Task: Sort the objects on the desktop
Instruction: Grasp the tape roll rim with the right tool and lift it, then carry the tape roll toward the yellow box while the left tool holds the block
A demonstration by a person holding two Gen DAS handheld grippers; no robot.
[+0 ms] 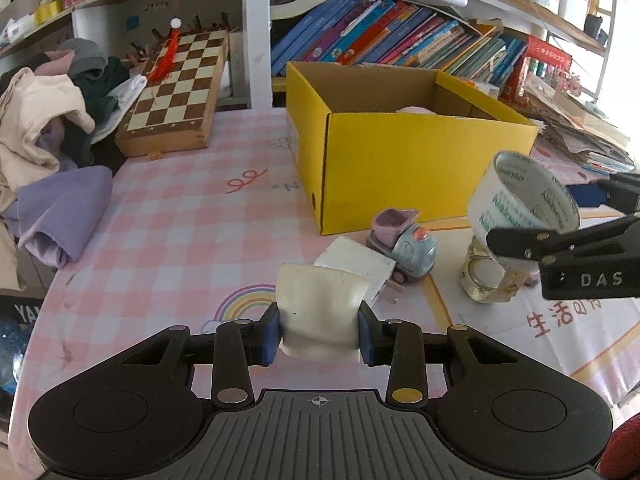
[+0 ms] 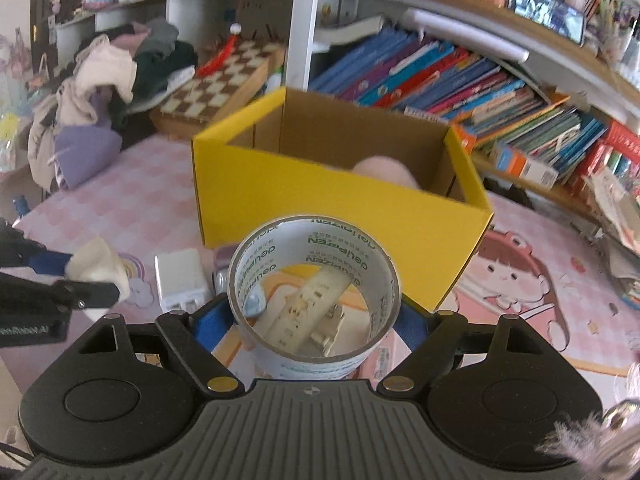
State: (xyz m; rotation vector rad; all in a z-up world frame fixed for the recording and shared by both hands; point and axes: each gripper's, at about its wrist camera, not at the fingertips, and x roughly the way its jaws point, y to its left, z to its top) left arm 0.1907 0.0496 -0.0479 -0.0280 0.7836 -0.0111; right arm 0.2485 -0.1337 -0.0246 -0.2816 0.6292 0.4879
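My left gripper [image 1: 320, 334] is shut on a soft cream-white pad [image 1: 320, 312], held above the pink checked tablecloth; both show in the right wrist view, gripper [image 2: 96, 280], pad [image 2: 100, 268]. My right gripper [image 2: 314, 320] is shut on a roll of clear packing tape [image 2: 314, 300], lifted in front of the yellow cardboard box [image 2: 340, 216]. The tape [image 1: 520, 204] and right gripper [image 1: 568, 220] show at the right of the left wrist view. The box [image 1: 400, 168] holds a pink object [image 2: 384, 172].
On the table lie a pastel toy truck [image 1: 404, 244], a white charger block [image 1: 356, 264], and a small tape roll with a strap [image 1: 488, 276]. A chessboard [image 1: 176, 92], a clothes pile [image 1: 52, 120] and shelves of books [image 1: 400, 36] stand behind.
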